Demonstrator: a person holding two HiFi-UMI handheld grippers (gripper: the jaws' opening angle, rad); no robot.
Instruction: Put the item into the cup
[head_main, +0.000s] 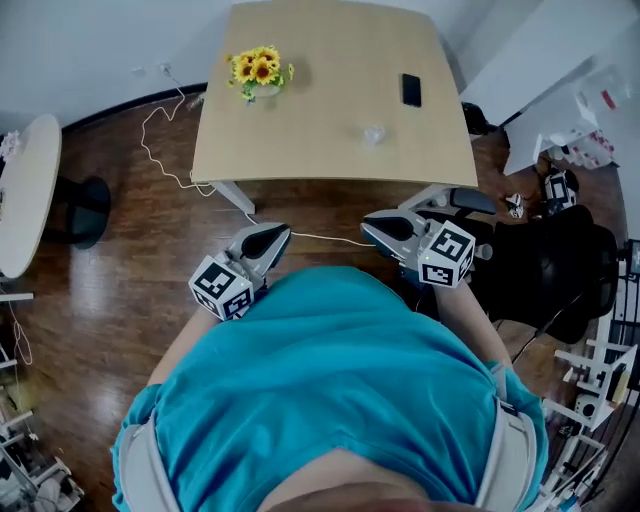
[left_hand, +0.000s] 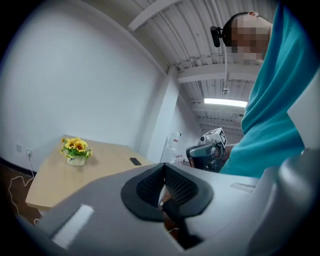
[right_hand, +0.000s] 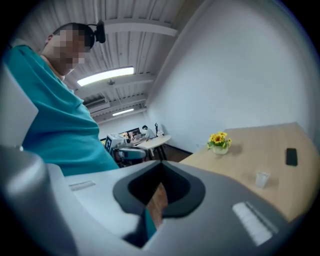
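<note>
A small clear cup (head_main: 373, 134) stands on the wooden table (head_main: 300, 150) near its front edge, with a black phone (head_main: 411, 89) lying behind it to the right. The right gripper view shows the same cup (right_hand: 261, 179) and phone (right_hand: 291, 156) far off. Both grippers hang in front of the person's teal shirt, short of the table. My left gripper (head_main: 281, 233) is shut with nothing in it, its pads (left_hand: 172, 182) meeting at the tip. My right gripper (head_main: 369, 227) is also shut and empty, and its own view (right_hand: 161, 170) shows only floor behind the jaws.
A pot of yellow sunflowers (head_main: 259, 72) sits at the table's back left. A black office chair (head_main: 545, 265) stands to the right, close to my right gripper. A round white table (head_main: 25, 190) is at the left, and a white cable (head_main: 165, 140) trails across the wooden floor.
</note>
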